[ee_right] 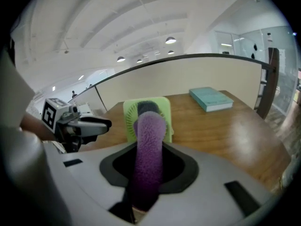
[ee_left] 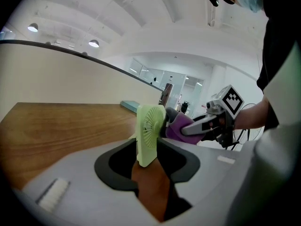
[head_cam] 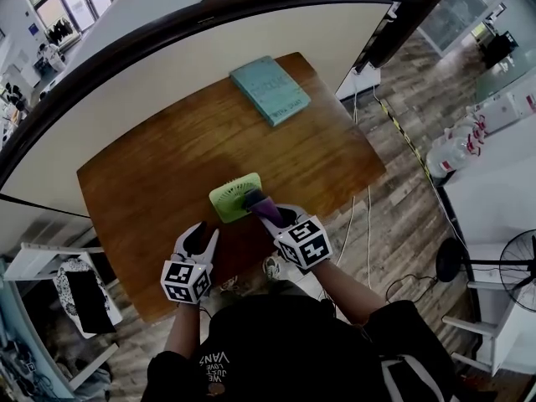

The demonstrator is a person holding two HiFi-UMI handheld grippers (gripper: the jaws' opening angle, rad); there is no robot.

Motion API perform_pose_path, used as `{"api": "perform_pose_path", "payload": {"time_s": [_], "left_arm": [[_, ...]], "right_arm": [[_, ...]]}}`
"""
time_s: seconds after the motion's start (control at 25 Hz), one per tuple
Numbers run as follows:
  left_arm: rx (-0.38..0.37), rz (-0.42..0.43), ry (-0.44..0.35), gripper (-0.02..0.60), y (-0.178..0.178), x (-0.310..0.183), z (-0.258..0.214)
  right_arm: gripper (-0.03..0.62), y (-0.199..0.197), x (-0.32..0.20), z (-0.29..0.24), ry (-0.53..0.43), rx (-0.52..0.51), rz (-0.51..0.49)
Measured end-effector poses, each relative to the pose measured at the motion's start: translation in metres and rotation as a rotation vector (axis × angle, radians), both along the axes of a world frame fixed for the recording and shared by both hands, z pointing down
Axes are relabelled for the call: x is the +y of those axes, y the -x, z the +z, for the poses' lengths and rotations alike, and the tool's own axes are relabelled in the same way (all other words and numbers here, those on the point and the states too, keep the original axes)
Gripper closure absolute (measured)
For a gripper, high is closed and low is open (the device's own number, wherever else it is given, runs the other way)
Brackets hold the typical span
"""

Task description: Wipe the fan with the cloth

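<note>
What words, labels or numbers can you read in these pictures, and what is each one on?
"VANS" and "LOVE": white print on the person's black shirt, seen upside down in the head view; the smaller words beside them are too blurred to be sure of.
teal book: there is print on the cover, too small to read.
marker cubes: black-and-white square patterns only, no words.
No print shows on the fan or the cloth.

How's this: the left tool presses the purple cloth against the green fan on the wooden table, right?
No: it is the right tool that presses the purple cloth against the green fan on the wooden table. The right gripper view shows the cloth clamped in its jaws.
</note>
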State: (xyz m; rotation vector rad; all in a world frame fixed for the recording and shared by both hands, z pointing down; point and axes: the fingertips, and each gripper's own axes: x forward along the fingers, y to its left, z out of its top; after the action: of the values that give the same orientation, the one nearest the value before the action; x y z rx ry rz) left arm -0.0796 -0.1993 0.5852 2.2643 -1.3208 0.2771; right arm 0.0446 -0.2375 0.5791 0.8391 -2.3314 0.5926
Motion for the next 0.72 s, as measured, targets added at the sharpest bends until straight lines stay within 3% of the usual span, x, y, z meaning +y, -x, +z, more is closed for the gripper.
{"api": "perform_pose_path", "payload": {"time_s": [0.44, 0.72], "left_arm": [[-0.016, -0.024, 0.013, 0.460, 0.015, 0.015, -0.001], [-0.015, -0.042, 0.025, 0.460, 0.020, 0.020, 0.004]], "right_arm": [[0.494, 0.076, 0.038, 0.024, 0.052, 0.002, -0.198], [0.494, 0.078, 0.029, 0.039, 0.064, 0.033, -0.191]]}}
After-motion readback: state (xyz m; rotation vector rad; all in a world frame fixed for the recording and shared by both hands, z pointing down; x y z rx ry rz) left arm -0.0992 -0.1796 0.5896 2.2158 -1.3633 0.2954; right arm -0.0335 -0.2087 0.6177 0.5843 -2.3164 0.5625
